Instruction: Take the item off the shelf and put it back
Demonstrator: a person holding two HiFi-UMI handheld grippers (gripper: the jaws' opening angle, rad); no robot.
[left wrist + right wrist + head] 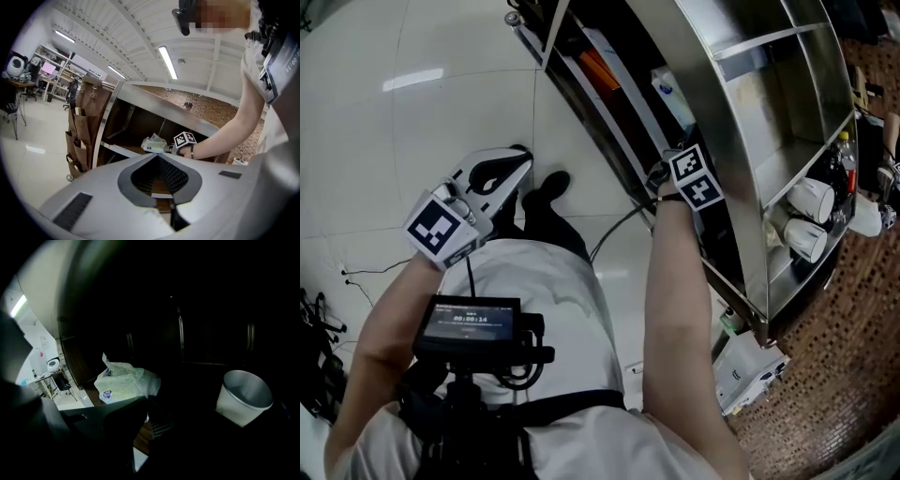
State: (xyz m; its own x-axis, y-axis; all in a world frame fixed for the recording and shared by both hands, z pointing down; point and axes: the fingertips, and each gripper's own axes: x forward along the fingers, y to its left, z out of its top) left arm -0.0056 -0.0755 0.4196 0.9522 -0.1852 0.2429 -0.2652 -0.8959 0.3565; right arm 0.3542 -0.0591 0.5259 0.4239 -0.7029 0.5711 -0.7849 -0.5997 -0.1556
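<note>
A pale green plastic packet (123,383) with a blue logo lies on a dark shelf inside the steel shelf unit (741,141). It also shows in the head view as a packet (673,98) and in the left gripper view as a packet (153,144). My right gripper (146,401) reaches into the shelf with its jaws shut, tips at the packet's lower edge. Whether they pinch the plastic is hidden in the dark. Its marker cube (694,178) shows at the shelf front. My left gripper (157,155) is shut and empty, held back over the floor, away from the shelf.
A white cup (243,397) lies on its side to the right of the packet. Two white cups (811,199) and bottles (844,159) sit on a lower shelf. A brown hanging organiser (79,131) stands left of the unit. A white box (748,370) rests on the floor.
</note>
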